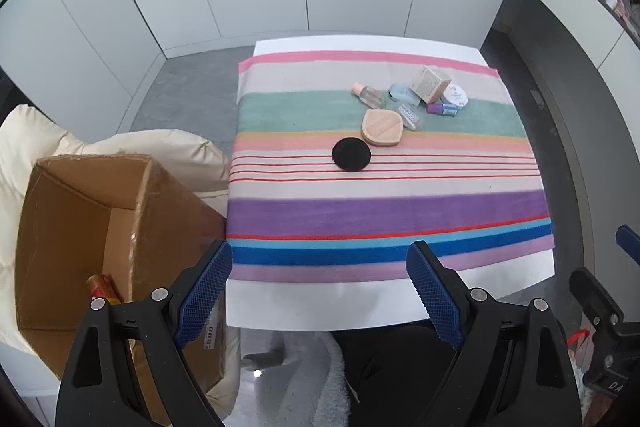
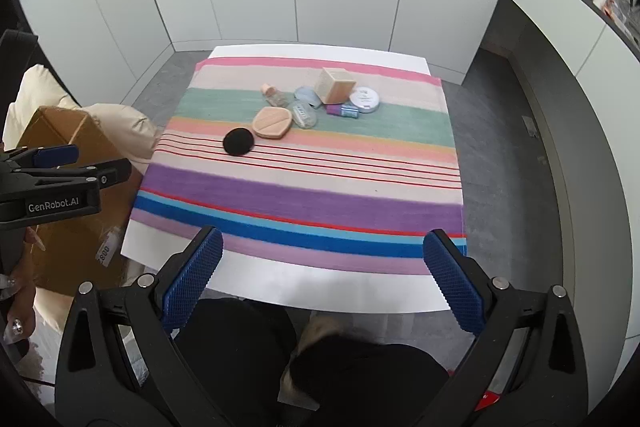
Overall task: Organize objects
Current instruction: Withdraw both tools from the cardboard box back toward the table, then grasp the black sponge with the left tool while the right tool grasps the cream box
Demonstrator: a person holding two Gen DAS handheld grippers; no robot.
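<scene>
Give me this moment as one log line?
left gripper open, empty | right gripper open, empty | round black pad on striped cloth | brown cardboard box beside table

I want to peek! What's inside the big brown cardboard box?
Inside the cardboard box, one red and gold thing lies in the near corner. The left tongs and the box's own walls hide the rest of the bottom.

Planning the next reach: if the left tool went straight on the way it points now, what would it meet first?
Probably the striped cloth near the table's front edge; the open left tool holds nothing, though depth is unclear.
</scene>
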